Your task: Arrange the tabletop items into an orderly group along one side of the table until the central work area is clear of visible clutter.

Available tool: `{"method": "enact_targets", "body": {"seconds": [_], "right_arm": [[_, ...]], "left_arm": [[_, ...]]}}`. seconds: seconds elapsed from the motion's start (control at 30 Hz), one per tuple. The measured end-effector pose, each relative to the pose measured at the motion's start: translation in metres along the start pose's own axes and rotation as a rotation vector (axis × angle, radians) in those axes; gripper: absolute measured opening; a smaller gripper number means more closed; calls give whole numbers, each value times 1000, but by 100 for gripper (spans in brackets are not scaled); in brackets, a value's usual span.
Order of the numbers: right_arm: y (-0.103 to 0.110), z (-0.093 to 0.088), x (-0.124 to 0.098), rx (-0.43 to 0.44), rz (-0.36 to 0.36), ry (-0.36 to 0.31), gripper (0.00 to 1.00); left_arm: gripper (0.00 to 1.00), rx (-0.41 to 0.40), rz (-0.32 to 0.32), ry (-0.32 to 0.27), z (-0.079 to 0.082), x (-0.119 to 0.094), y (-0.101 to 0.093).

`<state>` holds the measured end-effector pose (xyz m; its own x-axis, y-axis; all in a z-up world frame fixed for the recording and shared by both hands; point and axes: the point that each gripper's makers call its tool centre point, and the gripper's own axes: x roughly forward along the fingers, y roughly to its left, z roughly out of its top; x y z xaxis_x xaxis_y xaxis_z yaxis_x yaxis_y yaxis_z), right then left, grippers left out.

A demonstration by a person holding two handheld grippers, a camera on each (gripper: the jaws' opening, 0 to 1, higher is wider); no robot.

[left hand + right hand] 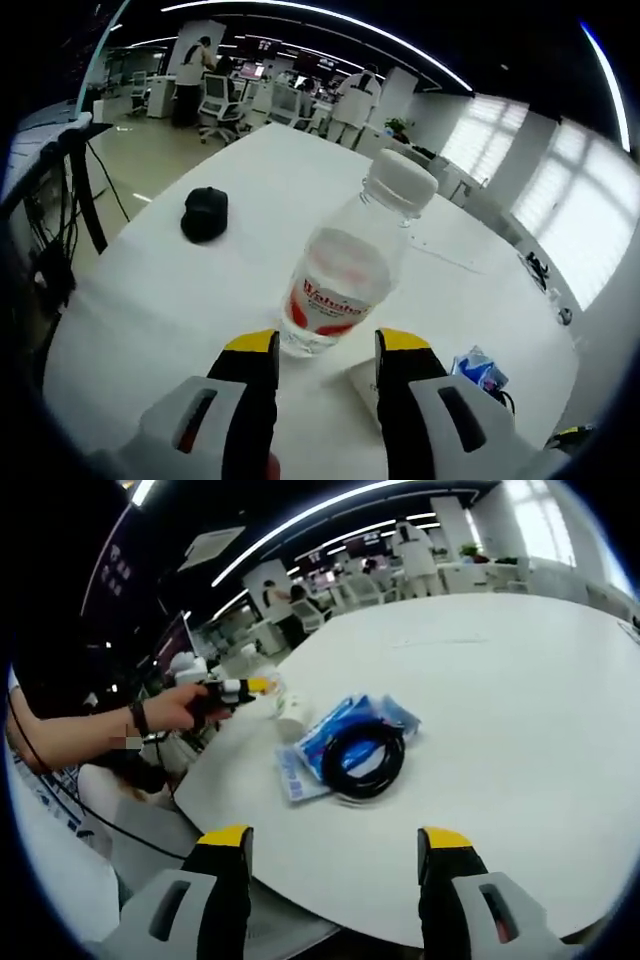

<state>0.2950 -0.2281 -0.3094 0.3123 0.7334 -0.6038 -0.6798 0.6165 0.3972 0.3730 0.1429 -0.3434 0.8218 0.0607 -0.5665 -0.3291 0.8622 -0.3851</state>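
A clear water bottle [345,270] with a white cap and red label stands on the white table [200,310]. My left gripper [327,345] has its jaws tight against both sides of the bottle's base. A black mouse [205,213] lies further off to the left. In the right gripper view a person's hand [180,705] holds the left gripper [262,686] at the bottle [285,702] near the table edge. A coil of black cable [365,760] rests on blue packets [335,735]. My right gripper [335,845] hangs open in front of them with nothing between its jaws.
A small white box [358,385] and a blue packet [478,368] lie right of the bottle. Small dark items [537,268] sit at the table's far right. Office chairs [218,100] and standing people [190,70] are beyond the table's far end.
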Motion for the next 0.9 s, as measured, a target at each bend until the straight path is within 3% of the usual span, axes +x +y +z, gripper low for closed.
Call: {"method": "enact_targets", "body": {"seconds": [0.47, 0.9], "right_arm": [[-11, 1, 1, 12, 20, -15, 68], [-15, -10, -9, 36, 16, -10, 67]], "left_arm": [[38, -84, -1, 31, -35, -21, -8], [43, -129, -54, 73, -61, -19, -39]]}}
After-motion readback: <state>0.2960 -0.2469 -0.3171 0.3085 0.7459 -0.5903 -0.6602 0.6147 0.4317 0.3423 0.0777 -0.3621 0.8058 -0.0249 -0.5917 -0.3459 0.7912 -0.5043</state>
